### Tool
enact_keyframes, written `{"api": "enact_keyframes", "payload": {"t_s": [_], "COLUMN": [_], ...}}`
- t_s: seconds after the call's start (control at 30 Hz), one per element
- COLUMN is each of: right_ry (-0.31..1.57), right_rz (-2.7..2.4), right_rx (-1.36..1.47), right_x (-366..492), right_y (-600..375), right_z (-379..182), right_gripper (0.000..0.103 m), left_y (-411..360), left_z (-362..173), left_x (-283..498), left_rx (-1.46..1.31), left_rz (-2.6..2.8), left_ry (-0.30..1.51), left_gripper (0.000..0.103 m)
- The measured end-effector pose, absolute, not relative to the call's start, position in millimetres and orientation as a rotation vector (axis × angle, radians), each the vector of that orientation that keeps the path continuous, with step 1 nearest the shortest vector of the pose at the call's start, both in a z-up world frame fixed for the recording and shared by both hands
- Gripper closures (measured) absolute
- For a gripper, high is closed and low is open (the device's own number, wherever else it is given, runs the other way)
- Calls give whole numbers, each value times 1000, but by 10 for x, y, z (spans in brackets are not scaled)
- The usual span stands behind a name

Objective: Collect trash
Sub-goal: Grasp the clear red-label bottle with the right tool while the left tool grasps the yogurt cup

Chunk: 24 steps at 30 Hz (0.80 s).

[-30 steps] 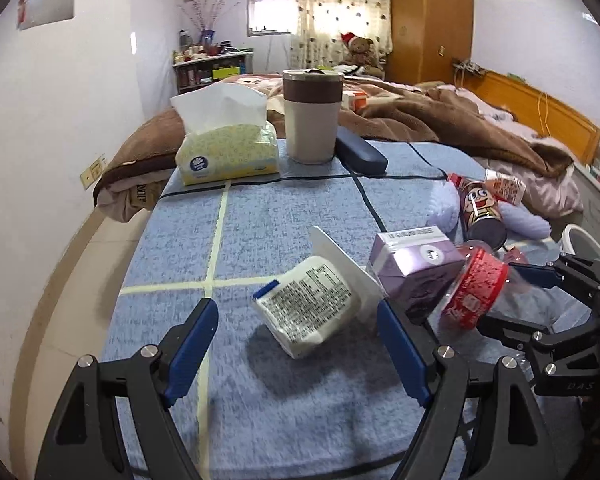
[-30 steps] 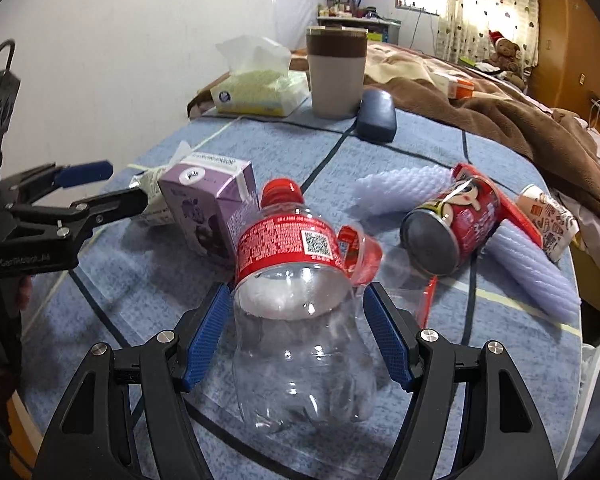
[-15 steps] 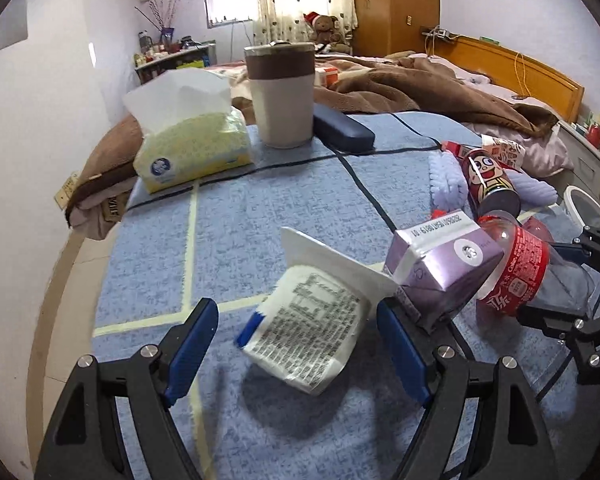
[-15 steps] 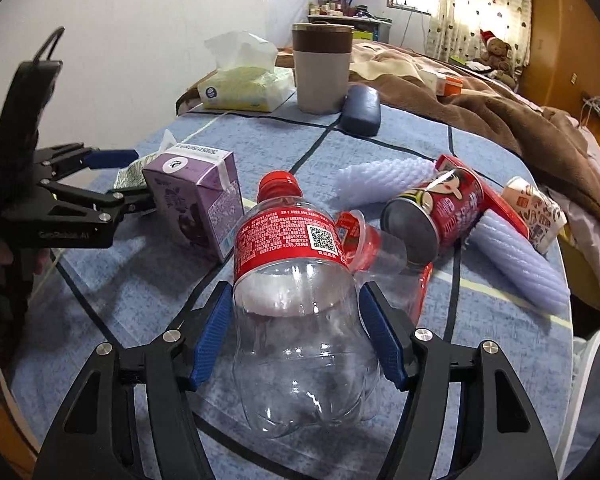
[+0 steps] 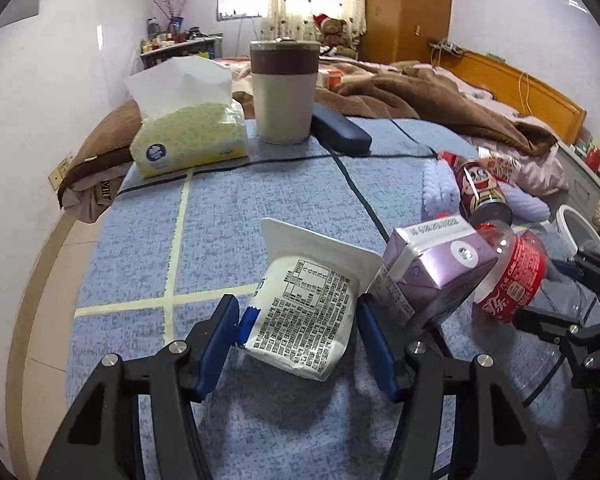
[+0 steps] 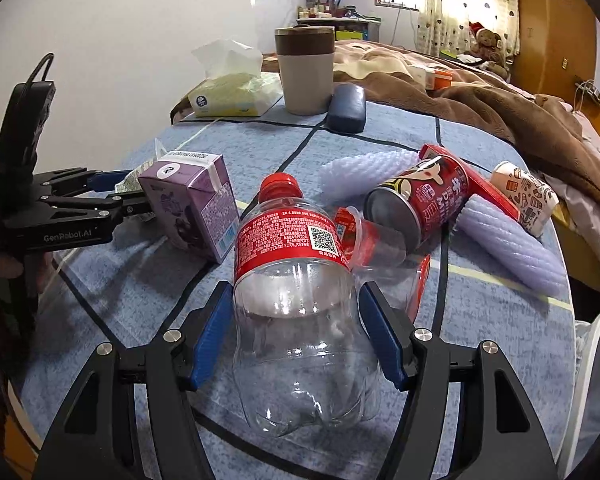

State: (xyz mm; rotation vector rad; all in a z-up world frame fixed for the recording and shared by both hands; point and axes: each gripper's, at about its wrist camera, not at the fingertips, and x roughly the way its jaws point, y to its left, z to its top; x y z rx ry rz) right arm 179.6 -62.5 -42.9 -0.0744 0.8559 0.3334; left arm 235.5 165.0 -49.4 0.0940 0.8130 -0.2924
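Everything sits on the blue tablecloth (image 6: 479, 312), so take the purple carton (image 6: 196, 208) as the landmark. Behind it stands the lidded cup (image 6: 305, 68), contents hidden. Just right of the carton lies the empty clear bottle (image 6: 300, 320), with the right gripper (image 6: 298, 334) fingers closed against both its sides. Left of the carton, the left gripper (image 5: 296, 344) has its fingers pressed on a white yogurt cup (image 5: 303, 320), barely visible from the right camera. Only that camera shows the red can (image 6: 419, 204) is open-ended.
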Motion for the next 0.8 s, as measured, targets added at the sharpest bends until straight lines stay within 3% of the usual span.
{"api": "enact_keyframes", "payload": {"t_s": [0.8], "right_ry": [720], "right_rz": [358], "right_rx": [54], "right_x": [1550], "right_y": [-898], "right_z": [-245], "right_gripper": [40], "left_y": [1698], "left_z": [-211], "left_x": [1820], "left_rx": [-27], "left_rz": [-213], "left_ry": [710], "left_gripper": [41]}}
